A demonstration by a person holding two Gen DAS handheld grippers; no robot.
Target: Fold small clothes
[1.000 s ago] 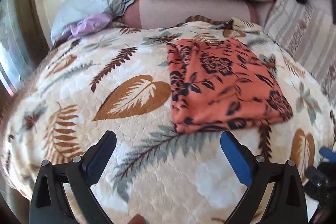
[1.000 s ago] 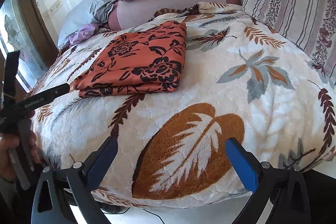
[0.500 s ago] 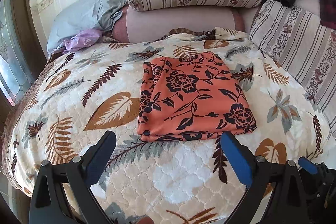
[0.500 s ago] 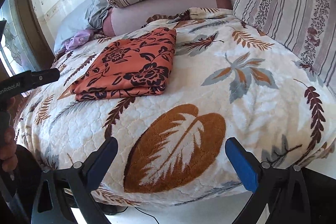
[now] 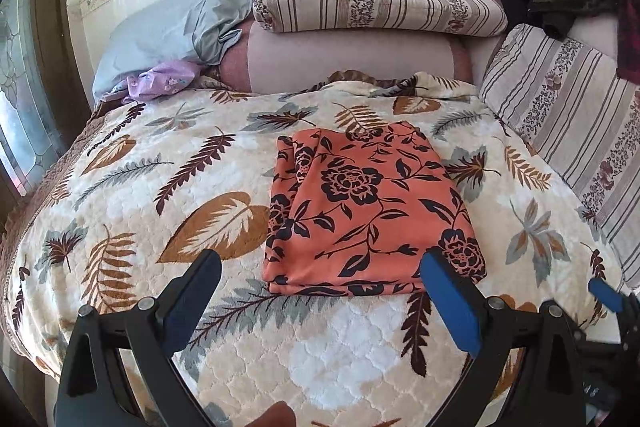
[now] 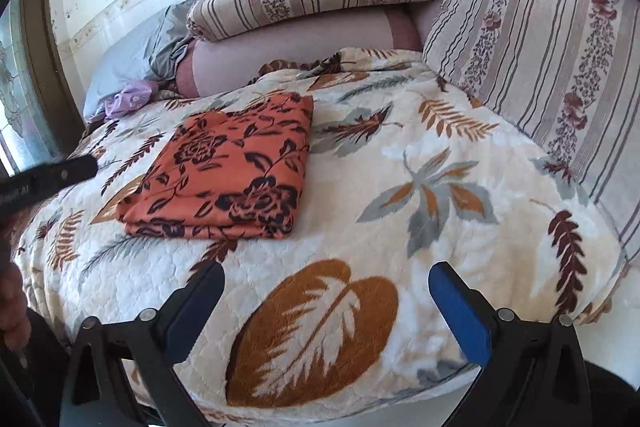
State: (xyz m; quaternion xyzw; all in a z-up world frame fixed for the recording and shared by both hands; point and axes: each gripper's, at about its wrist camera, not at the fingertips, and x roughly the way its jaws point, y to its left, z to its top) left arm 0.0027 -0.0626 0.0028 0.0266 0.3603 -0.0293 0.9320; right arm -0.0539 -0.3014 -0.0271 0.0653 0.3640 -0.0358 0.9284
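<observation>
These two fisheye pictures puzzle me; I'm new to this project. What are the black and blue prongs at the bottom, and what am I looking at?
A person holds a hand-held gripper in each hand, each with a camera looking along its two fingers. One picture is from the left hand-held gripper, the other from the right hand-held gripper. Both stand open and hold nothing. On the leaf-patterned blanket lies an orange floral cloth, folded into a neat rectangle. Striped pillows lie behind.
</observation>
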